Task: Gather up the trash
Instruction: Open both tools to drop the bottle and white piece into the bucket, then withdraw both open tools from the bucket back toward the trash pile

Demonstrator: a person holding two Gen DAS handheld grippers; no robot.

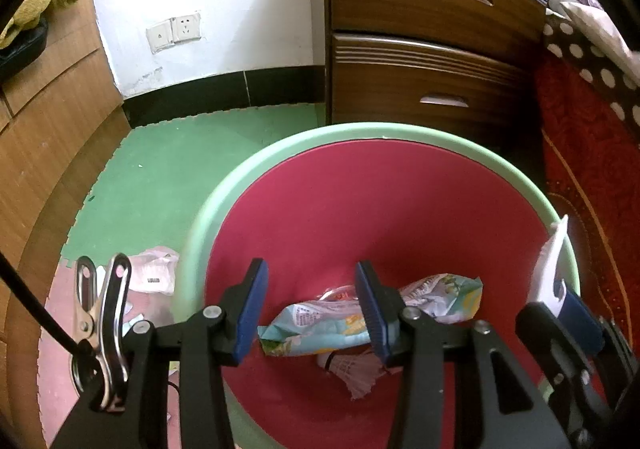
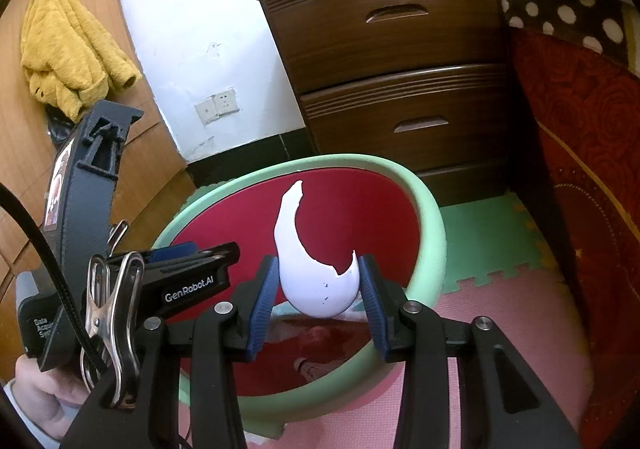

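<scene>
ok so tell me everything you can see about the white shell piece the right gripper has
The white shell piece looks like a broken eggshell: thin, matte, with a rounded bottom, jagged broken edges and one tall curved shard rising up. It is upright, pinched between the right gripper blue pads, above the red inside of the green-rimmed bin.

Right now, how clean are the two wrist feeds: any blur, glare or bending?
Left wrist: sharp on the wrapper in the bin, straight drawers bowed by the fisheye, dark corners. Right wrist: eggshell crisp, bin rim slightly smeared at right, bright washed-out wall.
</scene>
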